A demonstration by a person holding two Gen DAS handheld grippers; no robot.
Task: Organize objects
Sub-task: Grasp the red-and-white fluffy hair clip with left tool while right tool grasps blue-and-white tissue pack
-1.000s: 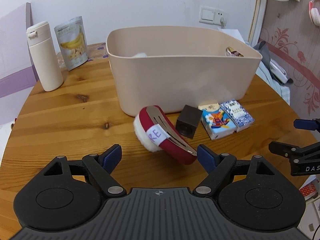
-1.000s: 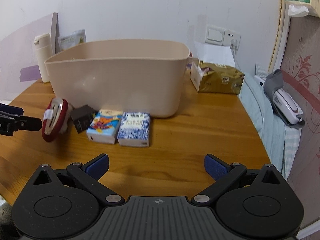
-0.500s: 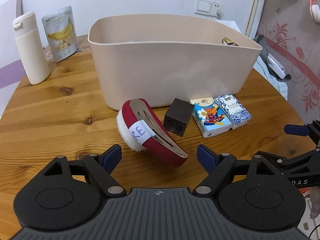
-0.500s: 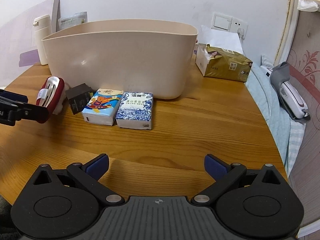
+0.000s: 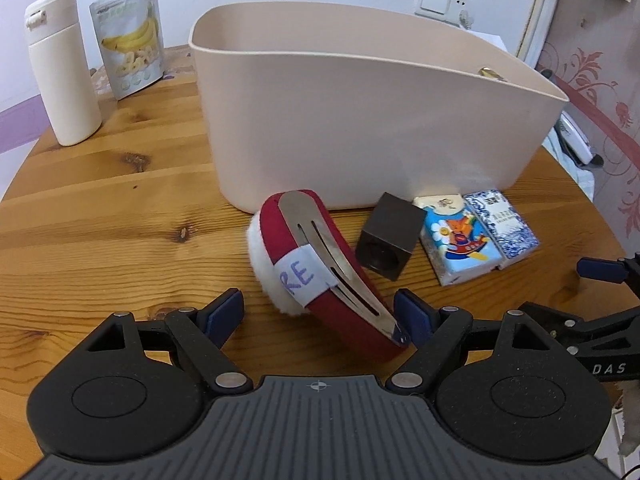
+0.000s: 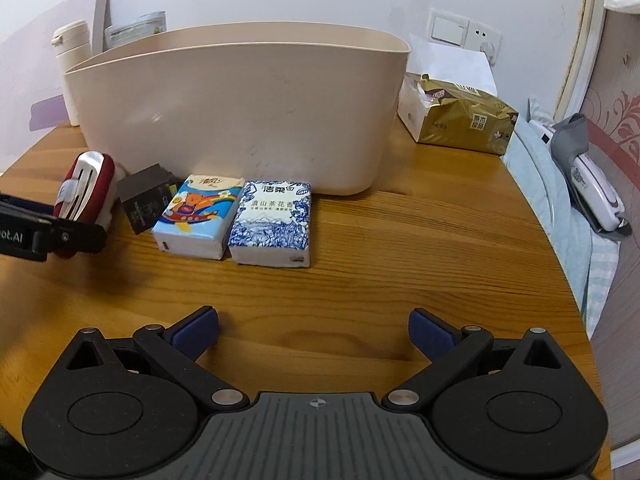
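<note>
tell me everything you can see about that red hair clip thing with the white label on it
The red hair clip is a curved, fabric-covered piece with white fluff along one side and a slotted silver metal snap clip on top. A white paper band marked "RE" in purple wraps its middle. It lies tilted on the wooden table, its far end close against the beige bin, beside a dark cube. Its near end sits between the open left gripper's fingers, near the right-hand pad; contact is unclear.
</note>
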